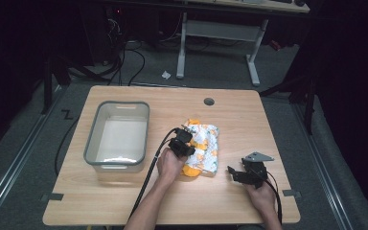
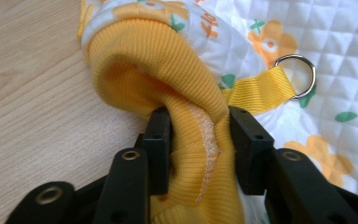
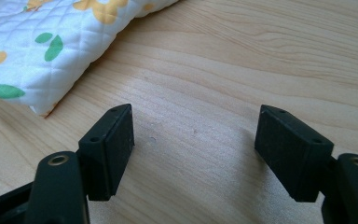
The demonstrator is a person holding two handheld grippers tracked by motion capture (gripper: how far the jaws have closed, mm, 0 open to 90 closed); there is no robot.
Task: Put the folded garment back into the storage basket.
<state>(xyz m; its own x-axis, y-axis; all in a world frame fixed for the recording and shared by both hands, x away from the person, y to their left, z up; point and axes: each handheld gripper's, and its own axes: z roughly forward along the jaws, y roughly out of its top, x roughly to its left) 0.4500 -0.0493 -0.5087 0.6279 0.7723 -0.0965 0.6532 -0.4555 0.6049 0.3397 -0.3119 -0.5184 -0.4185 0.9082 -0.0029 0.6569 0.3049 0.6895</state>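
A: How many things lie on the wooden table [image 1: 124, 211]?

B: Three kinds, one of each: one folded quilted garment [image 1: 205, 143], white with orange flowers and green leaves; one grey plastic tub [image 1: 117, 136]; and one round grommet [image 1: 209, 101] set into the tabletop. There are two grippers, one in each hand.

A: Where is the garment, taking the tub as the landmark?

B: It lies just to the right of the tub, apart from it, flat on the table. Its yellow ribbed cuff [image 2: 168, 79] sits at the edge nearest the person. One yellow webbing strap [image 2: 256, 91] with one metal ring [image 2: 298, 74] lies on the quilted cloth beside that cuff.

A: And the left gripper [image 1: 181, 143]?

B: It is right of the tub, at the garment's near left edge. The left hand [image 1: 169, 165] comes up from the bottom of the high view, forearm angled toward the cloth. Its two black pads are clamped on the yellow ribbed cuff, the knit bunched between them.

A: The right gripper [image 1: 249, 173]?

B: It is much farther right of the tub, beyond the garment and not touching it. The right hand [image 1: 261, 196] holds it low over bare wood, pointing left toward the cloth. Its pads stand wide apart with nothing between them.
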